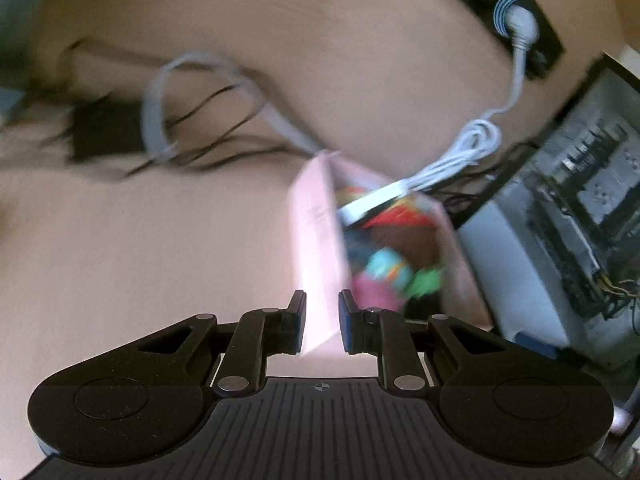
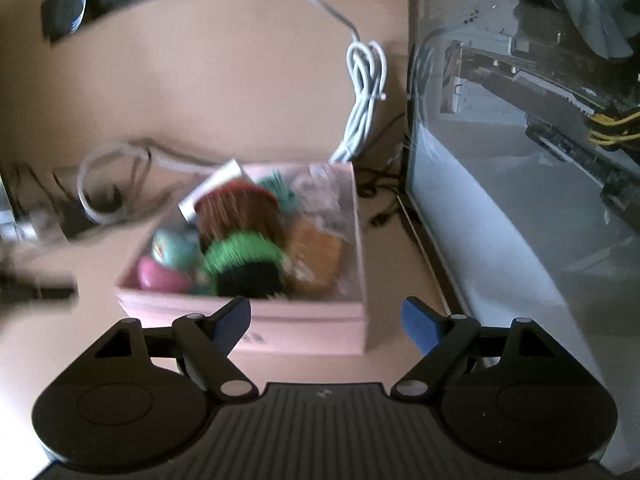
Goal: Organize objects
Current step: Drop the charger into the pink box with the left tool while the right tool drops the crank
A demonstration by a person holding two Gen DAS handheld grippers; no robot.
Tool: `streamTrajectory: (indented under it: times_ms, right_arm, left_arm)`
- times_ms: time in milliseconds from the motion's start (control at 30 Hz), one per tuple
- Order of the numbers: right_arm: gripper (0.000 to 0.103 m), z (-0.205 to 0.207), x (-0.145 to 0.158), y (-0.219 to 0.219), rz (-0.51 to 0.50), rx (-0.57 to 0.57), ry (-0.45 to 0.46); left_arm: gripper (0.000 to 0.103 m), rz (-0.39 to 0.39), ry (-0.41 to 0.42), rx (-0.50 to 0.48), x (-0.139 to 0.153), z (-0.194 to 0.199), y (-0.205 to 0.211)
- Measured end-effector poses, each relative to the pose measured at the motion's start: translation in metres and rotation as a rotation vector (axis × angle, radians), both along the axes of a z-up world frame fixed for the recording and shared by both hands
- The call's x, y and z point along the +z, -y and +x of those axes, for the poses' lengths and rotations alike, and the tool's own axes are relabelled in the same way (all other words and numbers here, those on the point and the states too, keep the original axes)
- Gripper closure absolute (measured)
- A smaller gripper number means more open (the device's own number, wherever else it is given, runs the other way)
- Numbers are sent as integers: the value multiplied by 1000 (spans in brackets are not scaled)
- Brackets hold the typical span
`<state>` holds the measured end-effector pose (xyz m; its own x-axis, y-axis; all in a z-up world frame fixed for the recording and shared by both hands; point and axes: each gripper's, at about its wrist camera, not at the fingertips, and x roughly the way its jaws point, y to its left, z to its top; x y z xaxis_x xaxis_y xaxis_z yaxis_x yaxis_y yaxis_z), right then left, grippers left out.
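One pink box (image 2: 280, 320) sits on the tan table (image 2: 200, 92), and two tongs work at it. The left gripper (image 1: 322, 320) points down at a slant, its jaws pressed onto the box's near wall, which stands pinched between the blue pads. The right gripper (image 2: 326, 322) also tilts downward, its jaws spread wide and holding nothing; the box lies just ahead of them, its front wall behind the left fingertip (image 2: 232, 320) and its right corner between the two tips. Inside the box, blurred, are a brown ribbed roll (image 2: 240, 208), a green one (image 2: 240, 252) on a black base, an orange-brown lump (image 2: 316, 256), a teal piece (image 2: 176, 250), a pink piece (image 2: 160, 278) and one white flat item (image 2: 212, 192) leaning at the far edge. Beyond the box one bundled white cable (image 2: 366, 92) runs away over the table. To the right of the right gripper stands one open computer case (image 2: 520, 120). Ahead and left lies a loop of grey cable (image 2: 108, 184) among dark wires.
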<state>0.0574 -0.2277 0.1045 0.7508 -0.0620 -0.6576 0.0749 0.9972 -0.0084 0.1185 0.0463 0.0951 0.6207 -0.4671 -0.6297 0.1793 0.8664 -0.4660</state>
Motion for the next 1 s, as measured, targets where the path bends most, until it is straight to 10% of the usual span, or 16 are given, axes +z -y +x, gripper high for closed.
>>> streamTrajectory:
  times_ms: [267,767,1000]
  right_arm:
    - [34,12,-23,0,-121,37,-62]
    - [35,39,-23,-52,-177,223,-15]
    - [34,50,-21,-68,-171,238,-8]
  left_arm:
    - [63,225,-115,-14,-14,86,49]
    - [11,275,-123,209,-23,75,-15]
    - [9,265,-82,229,-27,82,-38]
